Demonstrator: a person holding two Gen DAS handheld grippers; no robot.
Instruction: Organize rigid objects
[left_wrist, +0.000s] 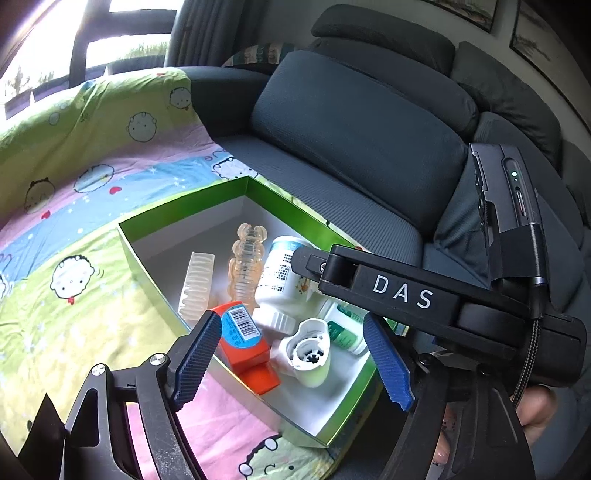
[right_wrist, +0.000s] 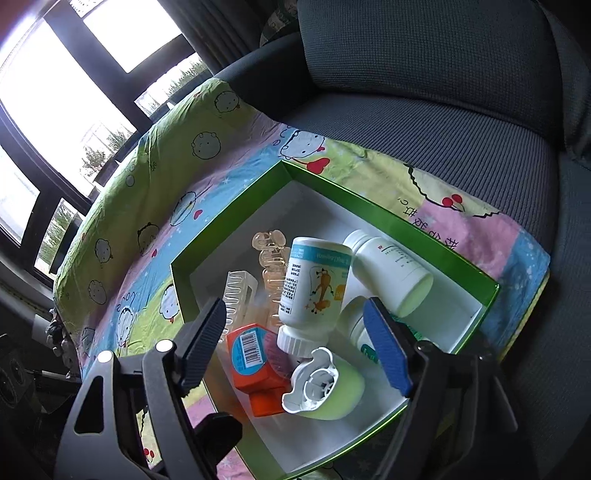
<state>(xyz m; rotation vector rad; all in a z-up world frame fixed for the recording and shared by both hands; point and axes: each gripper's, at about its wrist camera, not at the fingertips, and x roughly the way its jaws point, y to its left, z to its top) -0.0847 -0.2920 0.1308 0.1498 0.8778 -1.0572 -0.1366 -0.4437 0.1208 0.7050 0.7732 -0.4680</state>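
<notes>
A green box (left_wrist: 177, 210) (right_wrist: 229, 221) with a white inside lies on the cartoon blanket. It holds an orange box with a barcode (left_wrist: 243, 343) (right_wrist: 255, 358), a pale green cup-like lid (left_wrist: 308, 352) (right_wrist: 325, 384), white bottles (left_wrist: 280, 280) (right_wrist: 314, 284) (right_wrist: 391, 266), a clear hair claw (left_wrist: 245, 262) (right_wrist: 267, 258) and a white comb clip (left_wrist: 195, 286) (right_wrist: 238, 291). My left gripper (left_wrist: 291, 360) hovers open and empty over the box's near end. My right gripper (right_wrist: 295, 343) is open and empty above the same items; its body (left_wrist: 406, 291) crosses the left wrist view.
The box sits on a colourful cartoon blanket (left_wrist: 74, 192) (right_wrist: 155, 206) spread over a dark grey sofa (left_wrist: 351, 133) (right_wrist: 443, 110). A back cushion stands behind the box. Windows (right_wrist: 74, 74) lie to the left.
</notes>
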